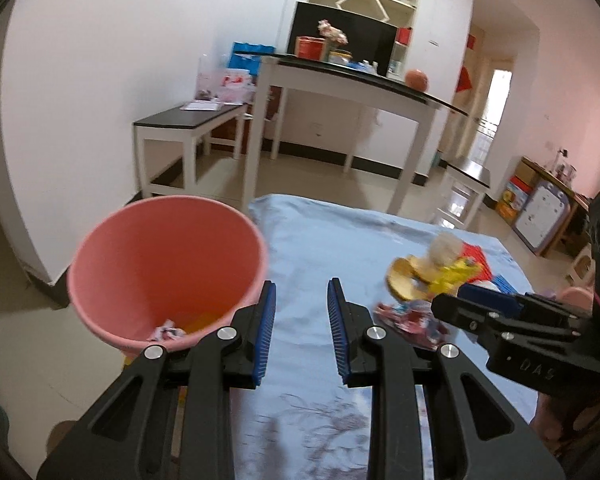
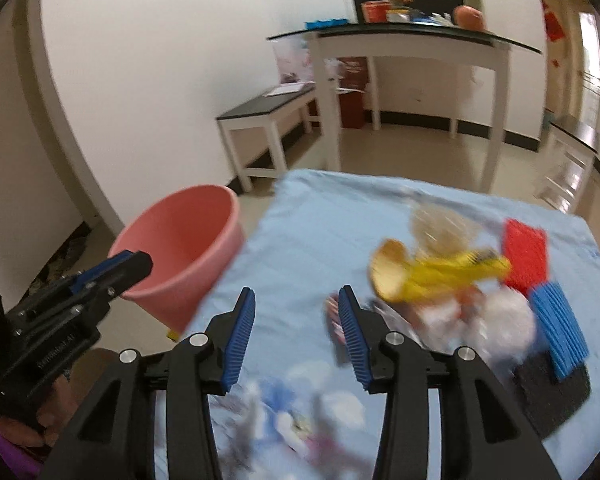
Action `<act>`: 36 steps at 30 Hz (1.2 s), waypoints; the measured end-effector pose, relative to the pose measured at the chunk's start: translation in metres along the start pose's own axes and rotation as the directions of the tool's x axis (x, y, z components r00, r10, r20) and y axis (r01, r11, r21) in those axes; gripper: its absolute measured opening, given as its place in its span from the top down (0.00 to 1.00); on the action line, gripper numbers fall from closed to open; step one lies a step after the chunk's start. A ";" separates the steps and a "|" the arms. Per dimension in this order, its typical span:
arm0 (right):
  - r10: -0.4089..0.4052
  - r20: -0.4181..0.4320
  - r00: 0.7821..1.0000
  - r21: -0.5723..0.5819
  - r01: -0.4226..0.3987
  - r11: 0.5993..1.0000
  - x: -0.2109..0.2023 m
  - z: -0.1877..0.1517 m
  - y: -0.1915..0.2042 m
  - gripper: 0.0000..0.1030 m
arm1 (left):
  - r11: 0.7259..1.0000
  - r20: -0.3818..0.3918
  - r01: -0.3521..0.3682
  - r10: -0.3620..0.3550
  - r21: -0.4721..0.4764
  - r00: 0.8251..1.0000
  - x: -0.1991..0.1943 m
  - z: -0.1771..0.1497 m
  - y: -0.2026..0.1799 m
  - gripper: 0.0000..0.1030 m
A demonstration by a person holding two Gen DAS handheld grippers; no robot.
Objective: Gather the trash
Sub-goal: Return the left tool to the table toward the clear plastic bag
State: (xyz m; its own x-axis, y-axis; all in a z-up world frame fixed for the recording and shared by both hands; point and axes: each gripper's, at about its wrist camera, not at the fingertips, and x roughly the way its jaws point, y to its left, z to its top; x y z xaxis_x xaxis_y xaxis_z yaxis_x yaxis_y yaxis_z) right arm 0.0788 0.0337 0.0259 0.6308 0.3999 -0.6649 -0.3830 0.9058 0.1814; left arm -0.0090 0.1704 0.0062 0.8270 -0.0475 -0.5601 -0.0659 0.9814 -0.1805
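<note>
Both claws gape empty: right claw [image 2: 296, 336] should square onto the wrapper [image 2: 334, 320] right of the bucket [image 2: 180, 240], left claw [image 1: 302, 328] clear

Left gripper [image 1: 301, 330] jaws apart and empty, right gripper [image 2: 296, 336] jaws apart, empty

Smooth matt pink plastic bucket [image 1: 168, 264] beside the table's soft blue cloth cover [image 1: 320, 240]; glossy crinkled wrappers [image 1: 412, 318]; ribbed blue gripper pads [image 1: 336, 332].
</note>
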 end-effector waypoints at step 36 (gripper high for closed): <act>-0.150 0.096 0.984 0.207 0.128 0.970 -0.056 -0.050 -0.091 0.28 | 0.978 -0.195 0.158 -0.129 0.139 0.972 0.043 -0.037 -0.110 0.74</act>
State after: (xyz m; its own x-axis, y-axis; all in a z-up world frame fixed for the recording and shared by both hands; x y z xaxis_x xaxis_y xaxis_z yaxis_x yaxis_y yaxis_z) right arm 0.0452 -0.0782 0.0104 0.7428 0.2708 -0.6123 -0.1513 0.9588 0.2404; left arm 0.0132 0.0532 -0.0283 0.7036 -0.2094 -0.6790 0.1435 0.9778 -0.1528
